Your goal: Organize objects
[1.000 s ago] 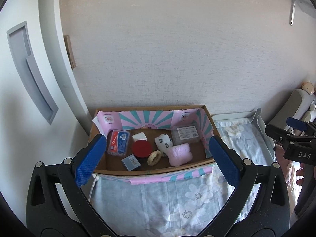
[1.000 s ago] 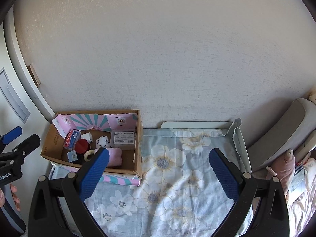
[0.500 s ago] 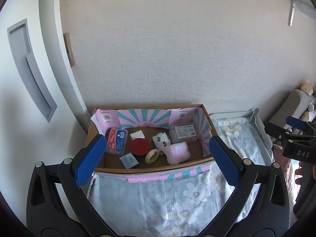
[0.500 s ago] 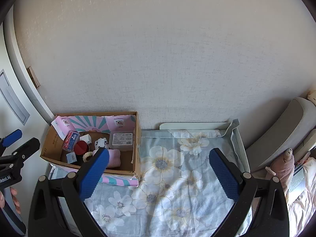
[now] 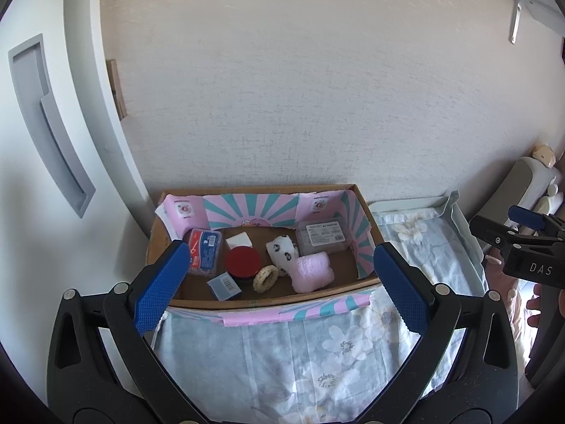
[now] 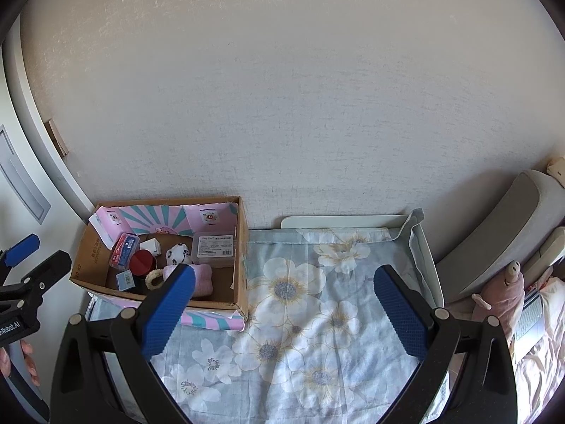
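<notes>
On the far left I see a white door panel (image 5: 46,134) with a grey recessed handle, and beside it the pale textured wall (image 5: 300,88). Below the wall stands the cardboard box (image 5: 268,304), lined inside with pink and teal striped paper. My left gripper (image 5: 279,289) hangs above the front edge of this box with its jaws spread wide and nothing between them.

Inside the box, from left to right, I find a clear case with a red and blue label (image 5: 205,251), a small grey-blue packet (image 5: 224,285) lying in front of it, a white cube (image 5: 239,240) at the back, and a red round lid (image 5: 243,262) just in front of the cube. Next comes a cream scrunchie (image 5: 265,278) touching the lid, then a white cloth with dark spots (image 5: 282,252), and a pink fluffy cloth (image 5: 312,272) leaning against it. In the back right corner lies a clear flat box (image 5: 325,236) with a printed label; I cannot read the text.

To the right of the cardboard box the flowered sheet (image 6: 310,304) covers the table surface. My right gripper (image 6: 282,307) hovers over this sheet, jaws also wide apart and holding nothing. At the far right I see a grey cushion (image 6: 508,233) and a pink soft toy (image 6: 501,293), perhaps a pig.
</notes>
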Demonstrator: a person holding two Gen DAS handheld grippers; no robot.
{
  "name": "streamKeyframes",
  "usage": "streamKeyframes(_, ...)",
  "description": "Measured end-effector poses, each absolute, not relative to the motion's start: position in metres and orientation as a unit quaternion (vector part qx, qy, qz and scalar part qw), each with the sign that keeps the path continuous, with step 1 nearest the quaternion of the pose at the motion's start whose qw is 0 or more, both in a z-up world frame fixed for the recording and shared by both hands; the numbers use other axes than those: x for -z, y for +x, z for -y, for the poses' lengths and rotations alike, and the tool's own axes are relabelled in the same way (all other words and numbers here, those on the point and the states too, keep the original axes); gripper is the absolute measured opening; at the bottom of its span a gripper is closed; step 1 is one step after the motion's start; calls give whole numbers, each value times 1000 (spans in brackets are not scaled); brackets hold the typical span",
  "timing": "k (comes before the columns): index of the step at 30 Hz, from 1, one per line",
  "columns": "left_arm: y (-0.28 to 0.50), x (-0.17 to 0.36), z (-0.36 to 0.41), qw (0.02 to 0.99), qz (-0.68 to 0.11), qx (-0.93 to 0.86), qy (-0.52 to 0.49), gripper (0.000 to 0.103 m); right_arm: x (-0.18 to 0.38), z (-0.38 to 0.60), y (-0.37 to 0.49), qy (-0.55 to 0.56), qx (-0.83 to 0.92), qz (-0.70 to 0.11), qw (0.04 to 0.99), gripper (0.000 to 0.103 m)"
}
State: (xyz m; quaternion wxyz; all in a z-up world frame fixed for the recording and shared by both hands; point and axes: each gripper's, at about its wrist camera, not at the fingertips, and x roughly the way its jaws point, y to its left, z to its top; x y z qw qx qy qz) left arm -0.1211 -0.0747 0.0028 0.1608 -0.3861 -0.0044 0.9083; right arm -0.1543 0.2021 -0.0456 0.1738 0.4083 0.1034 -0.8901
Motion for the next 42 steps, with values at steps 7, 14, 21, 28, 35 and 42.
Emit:
streamKeyframes(7,-121,-2,74,160,6,-908,-387,103,47,-203,-156,410,889,-102,176,101)
streamKeyframes(14,-120,-2,74,160,7,-908,-387,103,47,-204,-156,411,889,-101,176,101)
streamKeyframes(21,-120,0,75,160,12,-908,-388,103,48,-204,-156,411,889,-97,177,101)
streamKeyframes(28,-119,0,75,158,8,-909,-386,103,48,-204,-156,412,889,-95,175,101)
streamKeyframes(35,-120,-1,75,155,7,-911,-383,103,48,-202,-157,413,889,-95,175,101)
streamKeyframes(42,-121,-1,74,151,8,-913,-379,103,49,-202,-158,414,889,-95,172,101)
